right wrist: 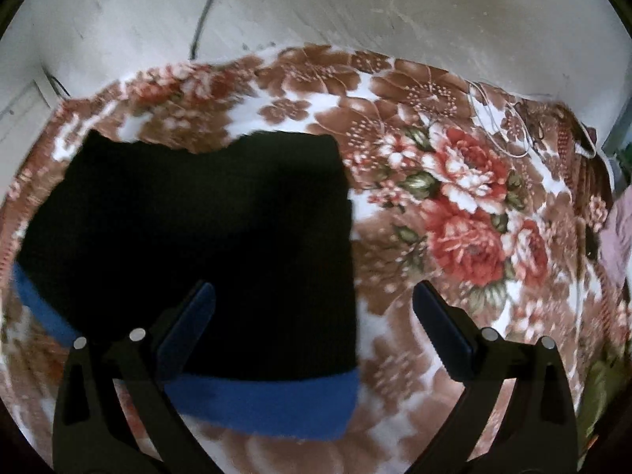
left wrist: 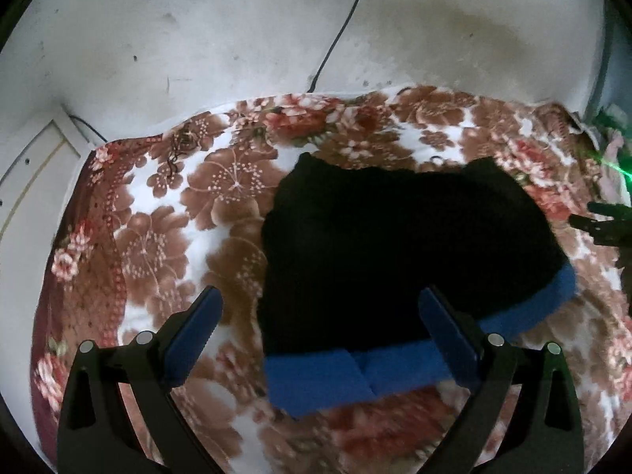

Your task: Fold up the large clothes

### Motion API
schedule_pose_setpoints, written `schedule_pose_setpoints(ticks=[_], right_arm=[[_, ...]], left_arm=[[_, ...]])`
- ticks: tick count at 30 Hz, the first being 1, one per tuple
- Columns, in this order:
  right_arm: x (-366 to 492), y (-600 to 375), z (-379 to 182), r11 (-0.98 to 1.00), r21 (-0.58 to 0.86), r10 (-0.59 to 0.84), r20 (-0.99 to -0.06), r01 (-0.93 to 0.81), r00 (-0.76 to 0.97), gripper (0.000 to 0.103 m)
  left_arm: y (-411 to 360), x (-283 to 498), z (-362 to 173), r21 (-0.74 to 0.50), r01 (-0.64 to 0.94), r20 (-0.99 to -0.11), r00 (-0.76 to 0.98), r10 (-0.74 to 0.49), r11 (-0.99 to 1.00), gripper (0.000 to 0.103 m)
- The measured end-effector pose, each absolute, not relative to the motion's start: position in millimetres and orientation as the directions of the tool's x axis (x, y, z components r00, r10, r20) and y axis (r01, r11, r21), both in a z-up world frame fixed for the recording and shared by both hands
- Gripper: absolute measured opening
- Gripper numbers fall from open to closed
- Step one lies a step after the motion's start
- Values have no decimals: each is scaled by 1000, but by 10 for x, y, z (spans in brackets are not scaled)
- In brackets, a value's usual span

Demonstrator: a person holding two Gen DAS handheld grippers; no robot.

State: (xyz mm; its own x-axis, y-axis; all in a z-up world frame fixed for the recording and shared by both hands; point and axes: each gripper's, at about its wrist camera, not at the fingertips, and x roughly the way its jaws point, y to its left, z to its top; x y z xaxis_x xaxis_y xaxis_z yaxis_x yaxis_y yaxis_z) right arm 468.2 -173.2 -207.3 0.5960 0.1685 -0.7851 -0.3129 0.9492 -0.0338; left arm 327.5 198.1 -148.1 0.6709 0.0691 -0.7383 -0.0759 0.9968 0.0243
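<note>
— Looking along the left gripper [left wrist: 320, 331], what do you see?

— Its two fingers stand wide apart and hold nothing. Between and beyond them lies the black garment [left wrist: 395, 245], folded into a compact block on the floral blanket [left wrist: 166, 205]. A blue band [left wrist: 316, 375] runs along the garment's near edge, and the right-hand finger crosses in front of that band.

— And the right gripper [right wrist: 314, 330]?

— Spread wide as well, empty. Its left finger sits over the black garment [right wrist: 197, 229] near the blue band [right wrist: 268, 403]; its right finger is over bare floral blanket [right wrist: 466, 197], clear of the cloth.

— Where on the blanket does the garment sit?

— Roughly mid-blanket, lying flat, with its far edge uneven. Whether either gripper touches the fabric, I cannot tell.

— Anything else around?

— A pale wall [left wrist: 197, 31] behind the blanket, with a dark cable [left wrist: 339, 35] running down it. A thin white cord [right wrist: 497, 126] lies looped on the blanket's far right side.
</note>
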Motion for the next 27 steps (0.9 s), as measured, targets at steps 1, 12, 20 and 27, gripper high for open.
schedule_pose_setpoints(ticks=[1,12,20,27], right_arm=[[4596,-1703,-2022,949,-16,186,-780,-316,598,98],[3927,-1317,-1921,921,86,300,-780,-381,550,98],[3919,-853,-2074,878,-48,276,-763,-477,584,98],[4131,-567,-2332,865,-71,269,-770,-497,578,98]], left_arm=[[1963,3160,-1489,10,-86,-741,669,65,996,98],[2260,2438,-2021,-176,-290,-775,629,49,941,98],[2392,2451,-2375,-137,-330,-791,604,98,934,98],[2523,2624,-2631,-233,-357,-781,623,45,904,98]])
